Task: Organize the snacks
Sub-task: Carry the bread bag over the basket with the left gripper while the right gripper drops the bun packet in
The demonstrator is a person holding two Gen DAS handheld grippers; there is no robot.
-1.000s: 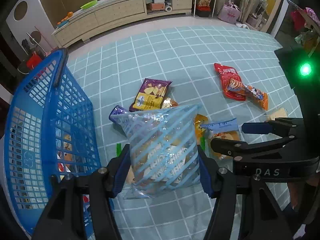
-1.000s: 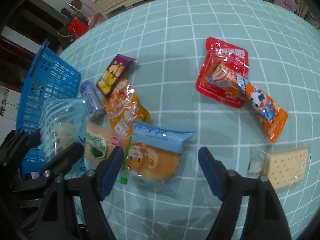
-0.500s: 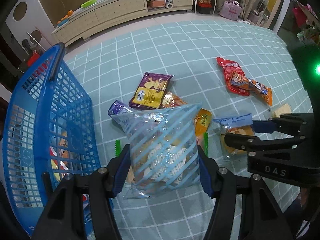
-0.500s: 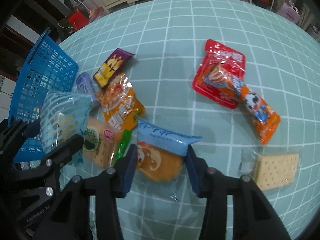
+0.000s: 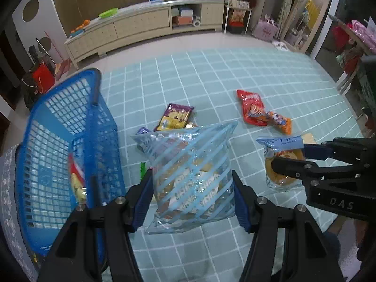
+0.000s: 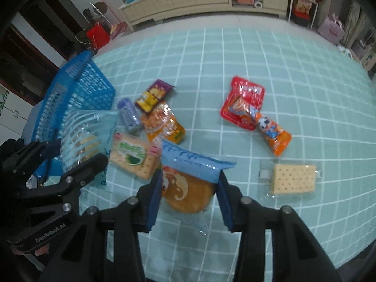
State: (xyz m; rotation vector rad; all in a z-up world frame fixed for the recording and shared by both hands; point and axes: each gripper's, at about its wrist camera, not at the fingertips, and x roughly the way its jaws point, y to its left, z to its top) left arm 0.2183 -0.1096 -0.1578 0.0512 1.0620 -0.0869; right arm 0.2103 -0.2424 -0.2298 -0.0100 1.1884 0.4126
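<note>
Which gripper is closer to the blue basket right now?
Left. The left gripper, shut on the striped bag, sits right beside the blue basket. The right gripper, holding the bun packet, is farther off, beyond the left one.

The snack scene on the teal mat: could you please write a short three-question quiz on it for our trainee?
1. True or false: both grippers hold a packet.
2. Which packet sits in the right gripper? A) cracker packet B) blue-topped bun packet C) red packet
3. On which side of the left gripper, in its own view, does the blue basket stand?

Key: 1 true, the left holds the striped bag; 2 B, bun packet; 3 left.
</note>
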